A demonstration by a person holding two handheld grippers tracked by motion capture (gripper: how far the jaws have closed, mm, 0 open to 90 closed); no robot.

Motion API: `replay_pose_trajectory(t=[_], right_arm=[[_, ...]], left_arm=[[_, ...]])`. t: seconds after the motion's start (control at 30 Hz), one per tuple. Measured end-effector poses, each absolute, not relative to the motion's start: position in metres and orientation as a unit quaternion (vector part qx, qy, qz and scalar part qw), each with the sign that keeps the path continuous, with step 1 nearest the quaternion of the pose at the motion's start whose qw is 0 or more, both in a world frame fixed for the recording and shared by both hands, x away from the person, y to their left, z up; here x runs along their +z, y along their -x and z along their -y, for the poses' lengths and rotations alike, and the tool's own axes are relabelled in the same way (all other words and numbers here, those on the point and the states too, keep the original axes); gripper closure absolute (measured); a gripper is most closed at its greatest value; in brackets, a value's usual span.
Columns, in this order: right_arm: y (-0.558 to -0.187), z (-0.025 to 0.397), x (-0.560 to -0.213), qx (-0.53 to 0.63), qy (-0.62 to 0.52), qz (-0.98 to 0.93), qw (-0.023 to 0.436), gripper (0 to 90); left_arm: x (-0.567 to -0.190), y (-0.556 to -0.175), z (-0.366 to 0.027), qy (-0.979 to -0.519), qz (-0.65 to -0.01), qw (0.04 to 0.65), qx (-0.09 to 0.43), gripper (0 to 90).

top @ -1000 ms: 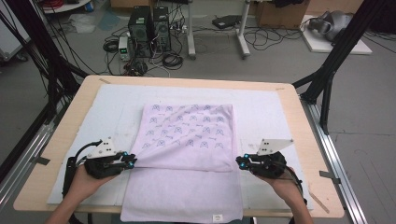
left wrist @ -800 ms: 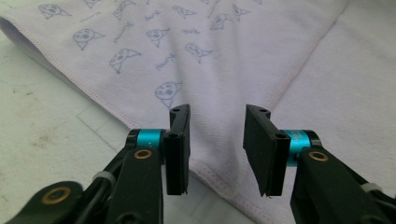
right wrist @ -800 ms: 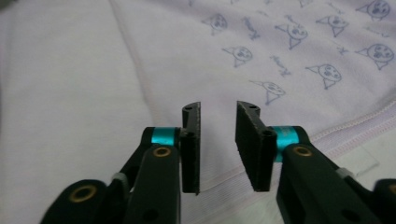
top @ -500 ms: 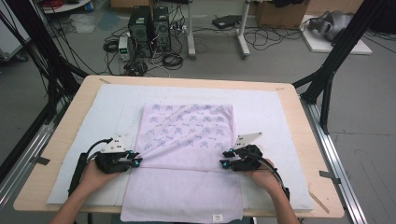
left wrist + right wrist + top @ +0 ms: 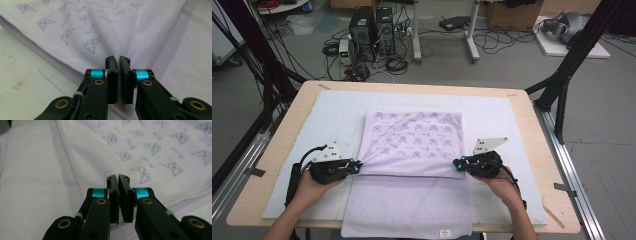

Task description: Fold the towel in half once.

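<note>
A lavender towel (image 5: pixel 412 137) lies on the white mat, its far half printed with small blue figures and its near half (image 5: pixel 407 205) plain. My left gripper (image 5: pixel 355 166) is shut on the towel's left edge where the two halves meet. My right gripper (image 5: pixel 457 164) is shut on the right edge at the same line. In the left gripper view the jaws (image 5: pixel 118 60) pinch cloth beside a stitched hem of the towel (image 5: pixel 100 30). In the right gripper view the jaws (image 5: pixel 117 178) clamp the towel (image 5: pixel 150 150) near its hem.
A white mat (image 5: pixel 507 120) covers most of the wooden table (image 5: pixel 277 150). The towel's near edge hangs over the table's front, with a small label (image 5: pixel 444 233) on it. Computers and cables stand on the floor beyond the table.
Both grippers have moved inward from the towel's sides and slightly away from the person, drawing the pinched edges with them. Both have stayed shut.
</note>
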State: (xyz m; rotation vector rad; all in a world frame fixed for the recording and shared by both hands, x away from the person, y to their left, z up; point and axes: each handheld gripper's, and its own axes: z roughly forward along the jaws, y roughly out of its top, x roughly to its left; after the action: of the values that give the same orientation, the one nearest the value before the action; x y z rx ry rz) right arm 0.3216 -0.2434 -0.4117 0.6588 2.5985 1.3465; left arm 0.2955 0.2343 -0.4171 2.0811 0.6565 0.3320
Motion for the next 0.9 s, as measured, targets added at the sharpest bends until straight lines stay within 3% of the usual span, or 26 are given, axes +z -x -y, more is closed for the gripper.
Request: replay_pose_trajectory(t=[0.23,0.5,0.53,0.6,0.73,0.9], right_arm=[[-0.305,0.258,-0.393,0.471,-0.208,-0.853,0.082,87.3],[-0.249,0.270,-0.379,0.475,-0.148,-0.866,0.051,87.4],[-0.242,0.273,-0.375,0.485,-0.141,-0.862,0.047,86.5],[-0.235,0.278,-0.372,0.495,-0.134,-0.858,0.032,79.0],[-0.249,0.282,-0.378,0.489,-0.168,-0.855,0.045,72.3],[-0.288,0.275,-0.389,0.462,-0.223,-0.855,0.075,64.2]], left_arm=[[-0.403,-0.283,-0.230,-0.836,-0.267,0.463,0.125,85.6],[-0.393,-0.222,-0.231,-0.834,-0.236,0.480,0.133,85.3],[-0.393,-0.217,-0.232,-0.836,-0.233,0.480,0.127,84.0],[-0.394,-0.213,-0.232,-0.842,-0.234,0.469,0.127,70.5],[-0.398,-0.227,-0.233,-0.843,-0.247,0.458,0.137,58.6],[-0.402,-0.268,-0.235,-0.831,-0.275,0.459,0.156,57.4]])
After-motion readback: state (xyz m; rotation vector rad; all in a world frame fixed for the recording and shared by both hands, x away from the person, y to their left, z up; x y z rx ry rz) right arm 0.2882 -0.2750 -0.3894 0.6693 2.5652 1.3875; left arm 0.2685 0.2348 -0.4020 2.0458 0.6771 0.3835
